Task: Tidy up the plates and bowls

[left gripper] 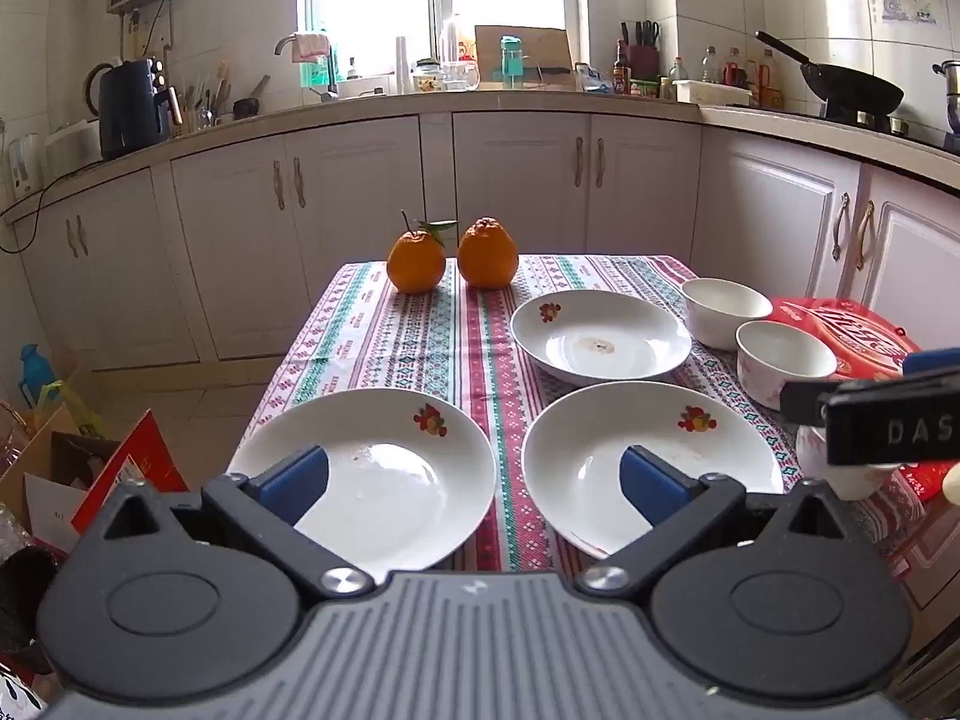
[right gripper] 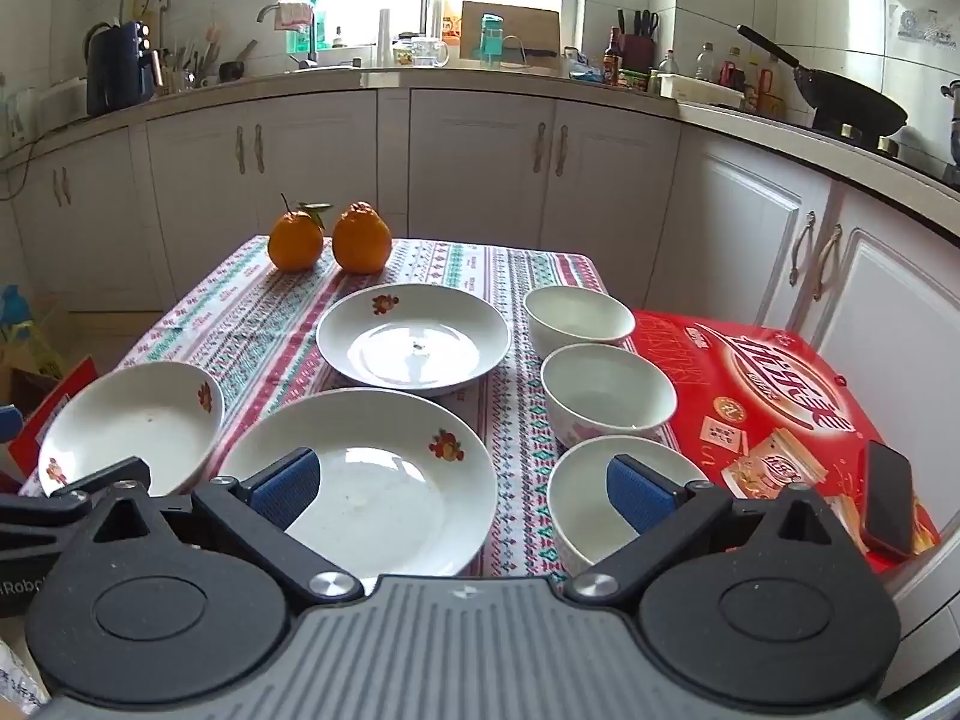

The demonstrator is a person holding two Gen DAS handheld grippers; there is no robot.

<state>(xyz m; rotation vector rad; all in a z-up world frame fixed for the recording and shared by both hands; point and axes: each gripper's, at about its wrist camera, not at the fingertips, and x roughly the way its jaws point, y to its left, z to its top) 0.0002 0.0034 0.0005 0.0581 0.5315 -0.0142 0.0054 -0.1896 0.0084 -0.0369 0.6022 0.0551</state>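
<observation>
Only the right wrist view shows the phone [right gripper: 887, 499]; third bowl [right gripper: 612, 501] unobscured

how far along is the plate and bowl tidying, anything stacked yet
Nothing looks done: three plates, near left, near middle and far, lie apart on the tablecloth, and three bowls stand in a row, unstacked. Nothing is in hand: the left tool and right tool are open and empty. All the stacking is left.

3 plates [right gripper: 360, 480] on table [right gripper: 252, 324], bowls [right gripper: 606, 390] right, oranges [right gripper: 327, 237] behind
</observation>
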